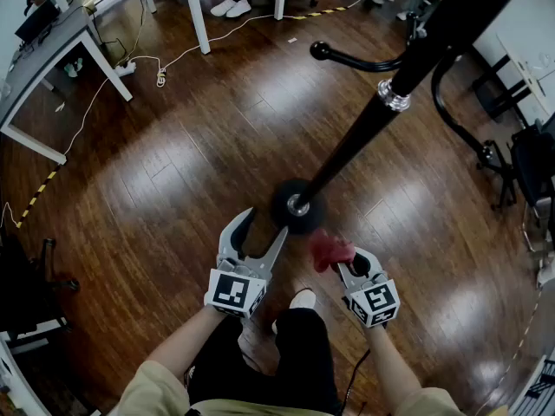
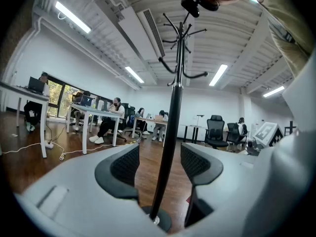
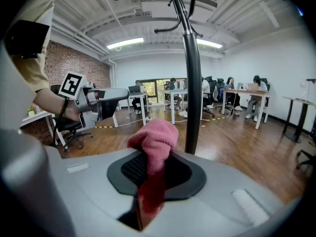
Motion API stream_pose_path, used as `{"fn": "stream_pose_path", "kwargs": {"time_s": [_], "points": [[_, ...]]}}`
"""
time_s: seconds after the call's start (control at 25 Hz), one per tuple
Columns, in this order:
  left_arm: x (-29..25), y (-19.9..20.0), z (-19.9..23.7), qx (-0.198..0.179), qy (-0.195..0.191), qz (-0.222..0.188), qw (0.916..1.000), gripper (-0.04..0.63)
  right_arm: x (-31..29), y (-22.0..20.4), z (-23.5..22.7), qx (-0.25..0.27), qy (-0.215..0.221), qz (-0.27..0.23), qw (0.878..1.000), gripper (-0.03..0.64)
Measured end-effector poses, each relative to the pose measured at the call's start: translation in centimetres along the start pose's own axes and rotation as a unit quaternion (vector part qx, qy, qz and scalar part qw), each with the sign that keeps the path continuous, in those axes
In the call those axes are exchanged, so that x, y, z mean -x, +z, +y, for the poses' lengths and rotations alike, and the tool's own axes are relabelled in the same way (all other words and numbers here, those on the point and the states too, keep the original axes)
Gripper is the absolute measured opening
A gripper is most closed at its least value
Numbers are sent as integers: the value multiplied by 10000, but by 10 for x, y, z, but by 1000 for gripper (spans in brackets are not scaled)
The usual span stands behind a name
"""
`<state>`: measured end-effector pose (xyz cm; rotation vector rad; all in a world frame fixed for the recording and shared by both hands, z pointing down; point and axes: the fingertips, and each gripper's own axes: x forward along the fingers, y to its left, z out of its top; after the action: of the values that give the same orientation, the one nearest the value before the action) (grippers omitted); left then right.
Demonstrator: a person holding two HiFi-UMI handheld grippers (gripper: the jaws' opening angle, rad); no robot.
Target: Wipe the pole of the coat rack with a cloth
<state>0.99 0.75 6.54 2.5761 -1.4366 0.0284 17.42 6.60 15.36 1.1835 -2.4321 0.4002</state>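
**Clerk:** Entry one, the task's own things?

**Me:** One coat rack pole (image 1: 347, 150), black and upright, rising from a round base (image 1: 297, 206) on the floor. One cloth (image 1: 330, 250), pink-red and bunched.

**Clerk:** Grippers?

**Me:** My right gripper (image 3: 153, 169) has its jaws pinched on the cloth, with a wad standing proud above them. My left gripper (image 1: 263, 225) is spread wide and carries nothing. Its own view shows the pole through the gap, but no pad is on it.

**Clerk:** Progress?

**Me:** I judge the wiping is not begun. The cloth is low down, just beside the base and near the foot of the pole. I cannot tell whether it touches, and I'd say not. The whole pole is left to do, from the foot past the metal collar (image 1: 393, 95) up to the hooks (image 2: 183, 31).

**Clerk:** Surface?

**Me:** A dark wooden plank floor (image 1: 191, 146), glossy with lamp glare. A white cable (image 1: 130, 63) trails across it towards the far left. Yellow-and-black tape (image 1: 39, 193) runs along the left edge.

**Clerk:** Room?

**Me:** An open office with white-legged desks (image 1: 52, 50) at the floor's far left corner. People sit at desks (image 2: 111, 117), and there are black chairs (image 2: 216, 130). Strip lights hang overhead, and one side has a brick wall (image 3: 74, 63).
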Motion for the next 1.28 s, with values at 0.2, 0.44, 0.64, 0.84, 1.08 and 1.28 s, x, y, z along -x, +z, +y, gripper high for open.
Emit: {"fn": "stream_pose_path", "kwargs": {"time_s": [0.2, 0.44, 0.64, 0.84, 1.08, 1.28], "points": [[-54, -135, 35, -35, -217, 230, 9995, 267, -102, -131, -43, 111, -42, 404, 9991, 60], [-123, -277, 51, -230, -943, 259, 9949, 268, -223, -297, -124, 971, -312, 1109, 9886, 60], [-156, -357, 56, -495, -1550, -78, 9866, 268, -305, -391, -190, 1465, -392, 1559, 9761, 60], [-165, -417, 72, -349, -1683, 83, 9851, 268, -368, -464, -211, 2377, -103, 2067, 9490, 60], [-162, -459, 82, -278, -1674, 280, 9851, 267, -386, -506, -211, 3154, 77, 2577, 9133, 54], [-150, -484, 97, -137, -1655, 547, 9846, 265, -380, -513, -173, 3827, 918, 3057, 8670, 52]]}}
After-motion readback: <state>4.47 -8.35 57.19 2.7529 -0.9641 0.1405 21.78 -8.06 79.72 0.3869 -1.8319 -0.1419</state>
